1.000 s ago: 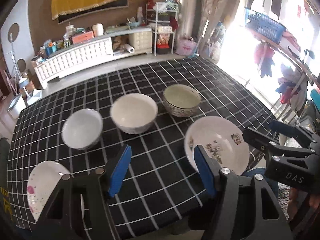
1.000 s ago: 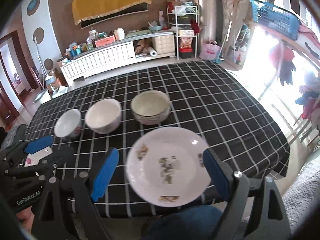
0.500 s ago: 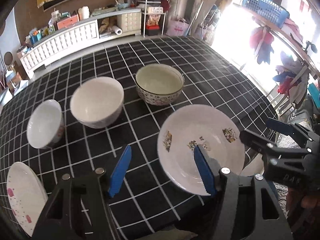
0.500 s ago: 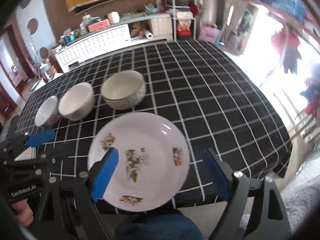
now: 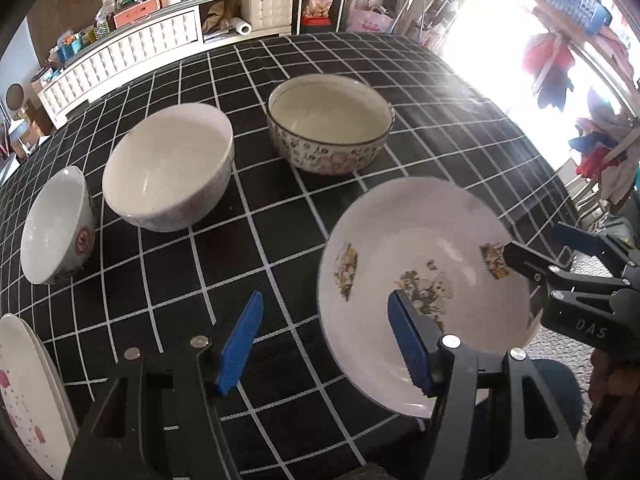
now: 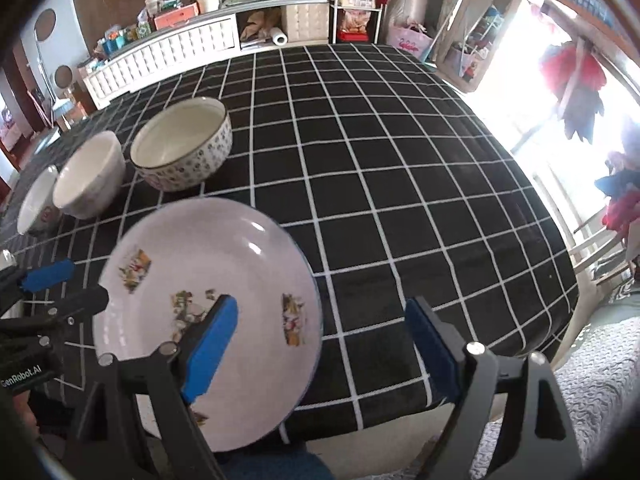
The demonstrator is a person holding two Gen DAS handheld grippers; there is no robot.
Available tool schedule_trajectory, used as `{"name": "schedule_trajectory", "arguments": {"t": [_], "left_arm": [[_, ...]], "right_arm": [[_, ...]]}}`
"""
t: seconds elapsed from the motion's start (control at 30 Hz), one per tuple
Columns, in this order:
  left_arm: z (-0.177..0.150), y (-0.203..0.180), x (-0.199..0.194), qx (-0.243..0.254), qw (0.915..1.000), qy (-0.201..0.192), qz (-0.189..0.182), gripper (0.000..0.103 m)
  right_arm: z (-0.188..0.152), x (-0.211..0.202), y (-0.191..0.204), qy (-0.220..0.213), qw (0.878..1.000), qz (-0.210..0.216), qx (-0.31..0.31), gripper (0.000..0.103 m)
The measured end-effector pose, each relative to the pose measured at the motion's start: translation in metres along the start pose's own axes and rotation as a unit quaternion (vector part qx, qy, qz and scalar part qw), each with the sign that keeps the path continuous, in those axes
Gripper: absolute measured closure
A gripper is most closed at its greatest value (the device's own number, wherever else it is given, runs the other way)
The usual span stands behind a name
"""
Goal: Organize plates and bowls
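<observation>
My right gripper [image 6: 316, 344] hung with jaws spread, nothing between them, over the decorated plate [image 6: 208, 304] at the lower left of its frame. My left gripper [image 5: 326, 336] was likewise unclenched and empty. To lift the plate cleanly, I judged I should straddle its near rim, which overhangs the table [image 6: 400, 184], then close gently

left gripper [image 5: 324, 344]: black frame, ridged blue pads, silver screws, "GenRobot.AI" lettering
right gripper [image 6: 320, 344]: black frame, blue pads, "DAS" lettering
</observation>
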State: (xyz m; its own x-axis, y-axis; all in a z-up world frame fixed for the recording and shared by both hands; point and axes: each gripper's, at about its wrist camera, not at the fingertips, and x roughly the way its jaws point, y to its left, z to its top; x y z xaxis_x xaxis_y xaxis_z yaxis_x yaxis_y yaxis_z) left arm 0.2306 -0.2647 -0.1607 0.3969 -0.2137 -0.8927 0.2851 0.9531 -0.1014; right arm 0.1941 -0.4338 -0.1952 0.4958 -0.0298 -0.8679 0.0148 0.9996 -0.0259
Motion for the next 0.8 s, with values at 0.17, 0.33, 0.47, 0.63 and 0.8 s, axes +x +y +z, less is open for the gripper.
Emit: {"name": "schedule_trajectory", "arguments": {"t": [0.17,0.33,0.47,0.63,0.8], "left_arm": [[-0.002,0.002,0.013,-0.005,0.9997,0.022,-0.013,0.056],[-0.005,0.006,0.026,-0.017,0.9979,0.051,-0.037,0.076],[-0.008,0.008,0.030,-0.022,0.9970,0.058,-0.048,0.085],[-0.009,0.005,0.030,-0.019,0.9974,0.054,-0.043,0.087],[-0.010,0.000,0.032,-0.019,0.9979,0.049,-0.036,0.087]], "right_arm": [[-0.005,0.014,-0.002,0.024,0.999,0.030,0.012,0.038],[-0.006,0.020,-0.006,0.044,0.998,0.036,0.017,0.047],[-0.007,0.021,-0.006,0.047,0.998,0.047,0.017,0.064],[-0.008,0.024,-0.008,0.051,0.996,0.071,0.024,0.082],[-0.009,0.023,-0.004,0.048,0.997,0.059,0.015,0.083]]}}
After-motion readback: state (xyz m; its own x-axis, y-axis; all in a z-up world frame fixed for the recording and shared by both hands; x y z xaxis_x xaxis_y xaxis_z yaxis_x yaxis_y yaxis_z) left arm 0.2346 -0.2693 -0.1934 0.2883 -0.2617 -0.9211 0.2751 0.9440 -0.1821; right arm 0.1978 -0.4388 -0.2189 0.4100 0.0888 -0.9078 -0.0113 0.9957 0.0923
